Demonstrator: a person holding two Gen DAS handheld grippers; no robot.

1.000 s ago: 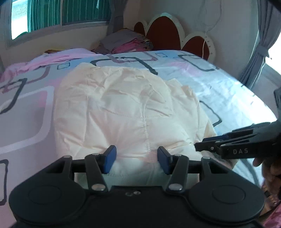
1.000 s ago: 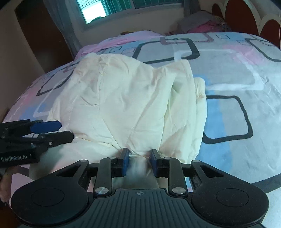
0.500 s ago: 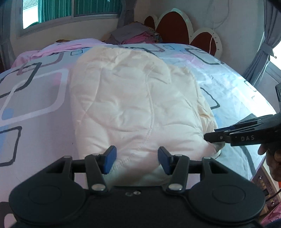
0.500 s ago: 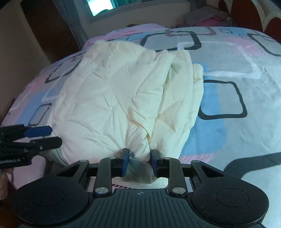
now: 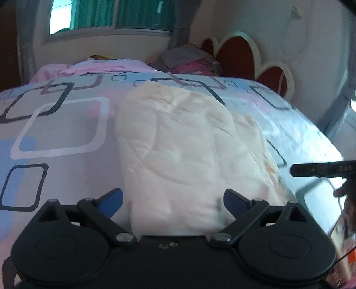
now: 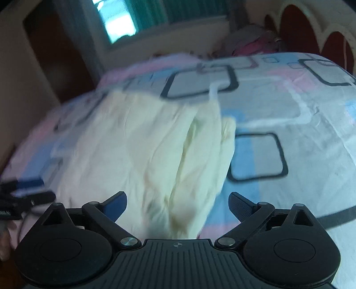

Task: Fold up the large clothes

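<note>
On the bed [image 5: 66, 124], over its sheet of pink, blue and grey squares, we see the cream quilted garment [image 5: 189, 160] lying folded into a long bundle that runs away from us toward the headboard [image 5: 240, 55]. Our left gripper [image 5: 173, 200] sits at the near end of the bundle with its fingers [image 5: 111, 201] spread wide; they have just been opening, and the cloth lies between them with neither pad pressing on it. Our right gripper [image 6: 178, 203] is the same: fingers [image 6: 116, 204] splayed far apart, just opened, the garment's [image 6: 144, 155] near folded edge lying loose between them and nothing held. From the left view the right gripper pokes in at the right edge, beside the bundle, with part of a hand [image 5: 347, 200] below it. From the right view, which is blurred, the left gripper shows at the left edge. Beyond the bed we make out a window [image 5: 111, 15] and a heap of pink and grey cloth [image 5: 191, 62] by the headboard.
</note>
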